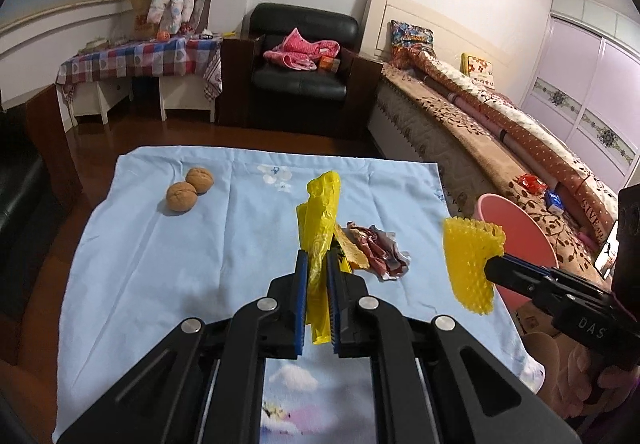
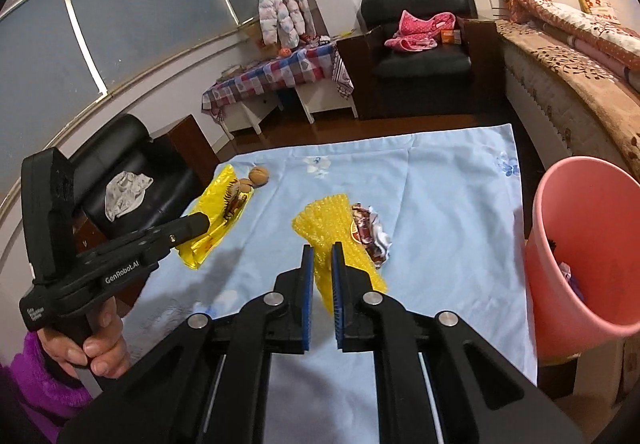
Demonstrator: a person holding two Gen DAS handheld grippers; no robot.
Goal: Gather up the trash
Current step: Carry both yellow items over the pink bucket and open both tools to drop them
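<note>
My left gripper (image 1: 317, 258) is shut on a yellow plastic bag (image 1: 320, 219) and holds it above the light blue cloth (image 1: 160, 264); the bag also shows in the right wrist view (image 2: 218, 211). My right gripper (image 2: 322, 252) is shut on a yellow bubble-wrap sheet (image 2: 328, 228), which also shows in the left wrist view (image 1: 470, 264), lifted near the pink bin (image 2: 592, 252). A crumpled red and silver wrapper (image 1: 380, 250) lies on the cloth between them, also in the right wrist view (image 2: 372, 234). A yellow scrap (image 1: 352, 254) lies beside it.
Two walnuts (image 1: 188, 187) sit at the cloth's far left. The pink bin (image 1: 516, 228) stands off the cloth's right edge and holds some trash. A bed (image 1: 500, 123) runs along the right. A black armchair (image 1: 300, 63) and a checked table (image 1: 140, 59) stand behind.
</note>
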